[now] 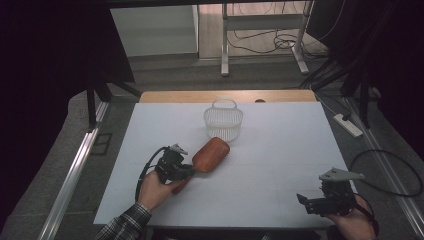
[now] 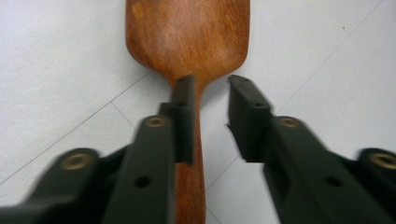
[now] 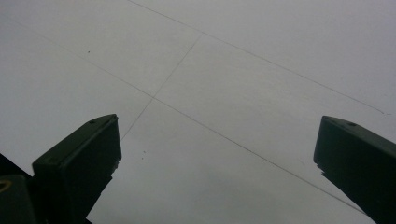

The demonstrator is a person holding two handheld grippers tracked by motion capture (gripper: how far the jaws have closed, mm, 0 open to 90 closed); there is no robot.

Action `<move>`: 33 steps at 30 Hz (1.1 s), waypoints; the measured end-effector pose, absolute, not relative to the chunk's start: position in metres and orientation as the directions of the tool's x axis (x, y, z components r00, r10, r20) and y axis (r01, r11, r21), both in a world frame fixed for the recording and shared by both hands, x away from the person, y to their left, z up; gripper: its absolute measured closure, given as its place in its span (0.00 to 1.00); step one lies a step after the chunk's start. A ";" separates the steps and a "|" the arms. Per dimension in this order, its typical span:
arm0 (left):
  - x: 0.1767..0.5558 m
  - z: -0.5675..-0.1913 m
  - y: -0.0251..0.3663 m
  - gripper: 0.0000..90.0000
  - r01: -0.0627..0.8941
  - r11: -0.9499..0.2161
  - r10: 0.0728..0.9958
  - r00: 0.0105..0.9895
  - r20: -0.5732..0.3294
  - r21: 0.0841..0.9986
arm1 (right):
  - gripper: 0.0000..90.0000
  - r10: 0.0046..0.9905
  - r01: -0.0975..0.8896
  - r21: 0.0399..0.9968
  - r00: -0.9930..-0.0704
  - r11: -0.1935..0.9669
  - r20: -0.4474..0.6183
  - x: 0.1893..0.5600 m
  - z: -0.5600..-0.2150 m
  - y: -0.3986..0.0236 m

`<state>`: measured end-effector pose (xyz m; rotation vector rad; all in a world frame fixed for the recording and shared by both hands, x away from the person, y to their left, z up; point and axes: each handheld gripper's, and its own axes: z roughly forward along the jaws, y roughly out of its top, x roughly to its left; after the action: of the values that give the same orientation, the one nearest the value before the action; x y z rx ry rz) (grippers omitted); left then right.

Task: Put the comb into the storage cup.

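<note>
Left gripper (image 1: 189, 171): held in the person's left hand (image 1: 156, 190) near the table's front left; jaws parted around the spatula's neck, one pad against the wood, the other standing clear with a gap, so nothing is pinched.
Spatula (image 2: 187, 35): wooden, lying on the table; its handle runs between the left gripper's jaws and back under the gripper, its broad blade just ahead of the fingertips, pointing toward the basket.
Basket (image 1: 223, 121): small, white, mesh-walled, handle upright; beyond the spatula blade, farther from the left gripper, close to the blade's tip; whether they touch I cannot tell.
Right gripper (image 1: 306, 201): in the person's right hand at the table's front right, well apart from the spatula; jaws spread wide, bare table between them.
Table (image 1: 280, 150): white top with thin seam lines, under both grippers.
</note>
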<state>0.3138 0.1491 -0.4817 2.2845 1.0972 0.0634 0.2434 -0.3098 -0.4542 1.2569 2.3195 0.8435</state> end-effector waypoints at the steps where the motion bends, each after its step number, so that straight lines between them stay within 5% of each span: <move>1: 0.314 -0.481 0.149 0.73 0.696 -0.478 0.731 0.654 -0.197 0.536 | 0.01 0.845 0.623 0.657 -0.534 0.423 -0.037 0.243 -0.454 -0.310; 14: 0.322 -0.479 0.154 0.15 0.710 -0.448 0.756 0.626 -0.193 0.543 | 0.01 0.844 0.625 0.654 -0.534 0.427 -0.040 0.244 -0.454 -0.309; 18: 0.326 -0.481 0.154 0.04 0.719 -0.441 0.753 0.622 -0.214 0.537 | 0.01 0.844 0.625 0.653 -0.535 0.428 -0.041 0.244 -0.454 -0.309; 33: 0.329 -0.495 0.145 0.00 0.687 -0.494 0.721 0.666 -0.191 0.532 | 0.01 0.844 0.628 0.649 -0.535 0.429 -0.039 0.244 -0.455 -0.309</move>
<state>0.3293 0.1452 -0.4948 2.2993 1.0847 0.0753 0.2442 -0.3091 -0.4547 1.2578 2.3280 0.8313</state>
